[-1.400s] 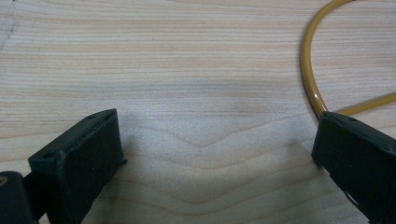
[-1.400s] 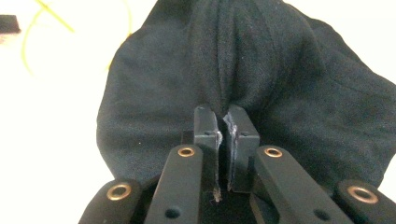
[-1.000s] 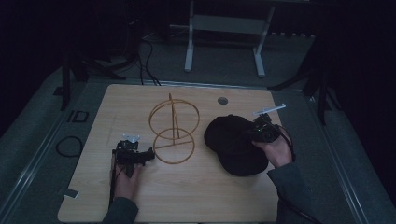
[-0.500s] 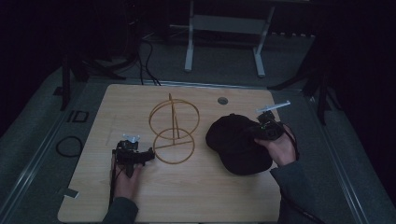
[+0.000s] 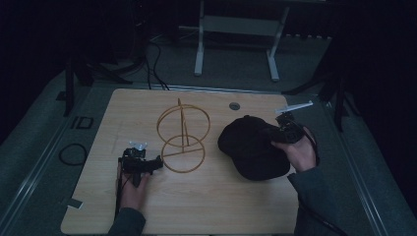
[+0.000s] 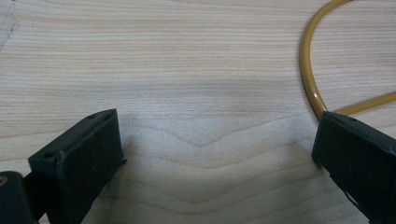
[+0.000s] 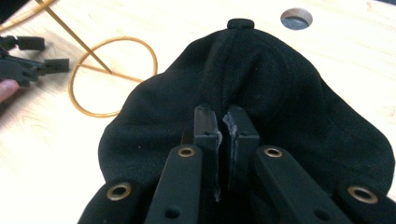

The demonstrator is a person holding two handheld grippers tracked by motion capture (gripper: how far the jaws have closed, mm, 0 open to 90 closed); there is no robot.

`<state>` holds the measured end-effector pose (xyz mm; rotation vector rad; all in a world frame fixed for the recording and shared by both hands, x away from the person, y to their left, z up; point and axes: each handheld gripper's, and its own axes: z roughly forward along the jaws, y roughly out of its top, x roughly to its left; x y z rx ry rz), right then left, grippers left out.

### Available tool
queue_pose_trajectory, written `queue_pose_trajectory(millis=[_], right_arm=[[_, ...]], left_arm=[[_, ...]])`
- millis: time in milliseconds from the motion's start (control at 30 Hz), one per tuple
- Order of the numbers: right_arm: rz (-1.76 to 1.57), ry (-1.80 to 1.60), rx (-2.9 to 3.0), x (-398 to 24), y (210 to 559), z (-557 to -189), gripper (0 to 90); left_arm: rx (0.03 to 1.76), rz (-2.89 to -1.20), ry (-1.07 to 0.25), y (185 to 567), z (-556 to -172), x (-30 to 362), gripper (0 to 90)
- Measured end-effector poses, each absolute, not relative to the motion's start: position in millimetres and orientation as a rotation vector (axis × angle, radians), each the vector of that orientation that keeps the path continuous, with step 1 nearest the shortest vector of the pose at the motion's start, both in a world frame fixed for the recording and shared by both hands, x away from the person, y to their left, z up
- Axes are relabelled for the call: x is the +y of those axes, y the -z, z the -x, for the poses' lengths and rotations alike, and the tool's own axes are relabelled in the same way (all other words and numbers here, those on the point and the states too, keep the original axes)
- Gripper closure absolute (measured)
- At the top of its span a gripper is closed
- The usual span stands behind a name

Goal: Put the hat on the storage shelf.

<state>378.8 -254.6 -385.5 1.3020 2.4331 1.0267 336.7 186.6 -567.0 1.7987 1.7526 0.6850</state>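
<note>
Right tool (image 7: 223, 122) is clenched on a fold of the black cap (image 7: 261, 88). Left tool (image 6: 215, 154) is released, w/ jaws wide by the yellow wire stand (image 5: 183, 135) on the worktop (image 5: 98, 196). Next, prob. lift cap onto stand.

- Black cap (image 5: 252, 146): lies crown-up just right of the wire stand, its fabric pinched into a ridge.
- Yellow wire stand (image 5: 183, 135): upright ring on flat ring base.

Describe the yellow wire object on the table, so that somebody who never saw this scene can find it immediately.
On the wooden table, look near the middle, between the left gripper and the black cap pinched by the right gripper. The wire stand is there: a flat ring on the tabletop carrying an upright ring on a thin post. It is the one yellow, see-through frame there.
</note>
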Motion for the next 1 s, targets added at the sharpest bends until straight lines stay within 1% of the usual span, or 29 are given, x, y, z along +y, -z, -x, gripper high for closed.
queue_pose_trajectory(millis=[500,1000], right_arm=[[-1.285,-1.095,2.39,-258.4,361.2,-382.5,85.3],[-1.26,-1.12,2.388,-259.8,350.1,-387.0,85.3]], left_arm=[[1.754,-1.798,-0.685,567.0,-336.7,186.6,1.2],[1.754,-1.797,-0.685,567.0,-336.8,186.5,1.2]])
